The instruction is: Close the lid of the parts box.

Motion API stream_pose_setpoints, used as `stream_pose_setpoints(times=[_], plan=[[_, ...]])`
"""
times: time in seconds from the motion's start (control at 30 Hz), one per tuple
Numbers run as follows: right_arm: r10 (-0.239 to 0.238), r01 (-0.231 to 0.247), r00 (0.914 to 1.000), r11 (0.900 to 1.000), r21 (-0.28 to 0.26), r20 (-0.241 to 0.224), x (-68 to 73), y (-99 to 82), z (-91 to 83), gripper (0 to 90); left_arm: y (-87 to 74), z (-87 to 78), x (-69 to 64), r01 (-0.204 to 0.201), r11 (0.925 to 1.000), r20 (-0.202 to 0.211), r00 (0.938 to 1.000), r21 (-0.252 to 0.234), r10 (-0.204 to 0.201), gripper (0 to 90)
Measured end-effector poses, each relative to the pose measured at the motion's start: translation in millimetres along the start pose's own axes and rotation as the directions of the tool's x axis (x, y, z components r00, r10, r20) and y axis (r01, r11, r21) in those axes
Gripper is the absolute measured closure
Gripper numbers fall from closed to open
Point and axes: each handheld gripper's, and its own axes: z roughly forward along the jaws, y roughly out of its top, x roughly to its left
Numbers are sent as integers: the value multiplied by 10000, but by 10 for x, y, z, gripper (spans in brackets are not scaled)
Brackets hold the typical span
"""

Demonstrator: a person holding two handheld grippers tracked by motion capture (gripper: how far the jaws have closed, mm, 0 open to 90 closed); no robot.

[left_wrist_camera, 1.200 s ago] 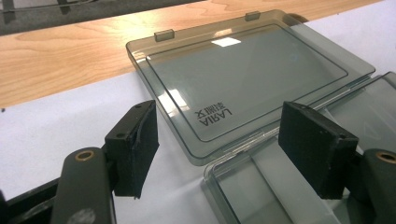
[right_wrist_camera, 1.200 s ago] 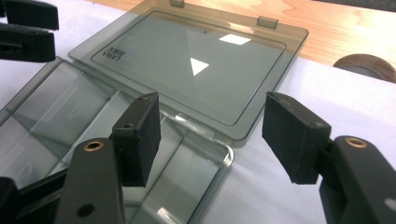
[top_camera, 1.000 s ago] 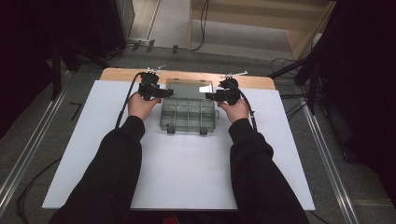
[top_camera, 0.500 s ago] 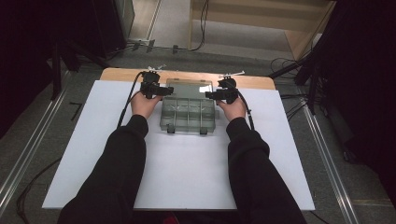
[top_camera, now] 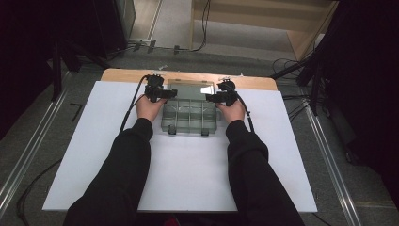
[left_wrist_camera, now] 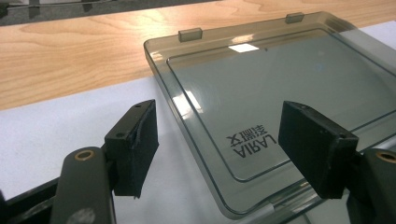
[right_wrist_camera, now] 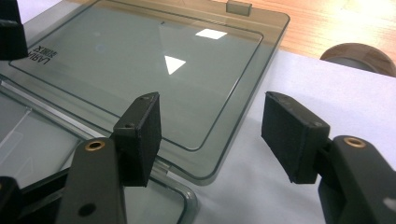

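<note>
Both tongs, left (top_camera: 165,93) & right (top_camera: 212,97), hang released over the lid (left_wrist_camera: 280,93) of the organizer box (top_camera: 189,115), folded flat open at the surface's (top_camera: 188,179) far edge; I reckon next comes clamping both lid corners to swing it shut.

Grey floor (top_camera: 56,141), wooden shelving (top_camera: 263,28) behind, dark surroundings, floor cables (top_camera: 291,66)
</note>
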Motion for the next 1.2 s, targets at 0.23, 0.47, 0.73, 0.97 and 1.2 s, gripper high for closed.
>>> stream_pose_setpoints(times=[0.23,0.47,0.73,0.97,1.2], plan=[[126,-126,9999,9999,27,21,13,9,49,367,-24,56,-29,30,9999,27,10000,105,-30,289],[526,-524,9983,9986,100,-238,0,23,90,354,-36,98,-17,408,9991,456,9981,105,-412,275],[505,-495,9983,9981,356,-282,5,59,119,304,-60,146,8,809,9967,887,9927,82,-813,224],[1052,-1028,9917,9941,351,-742,-41,39,166,261,-63,150,-2,768,9970,840,9935,49,-769,214],[976,-944,9924,9945,460,-747,-39,51,165,256,-68,157,-7,727,9974,873,9935,17,-726,198]])
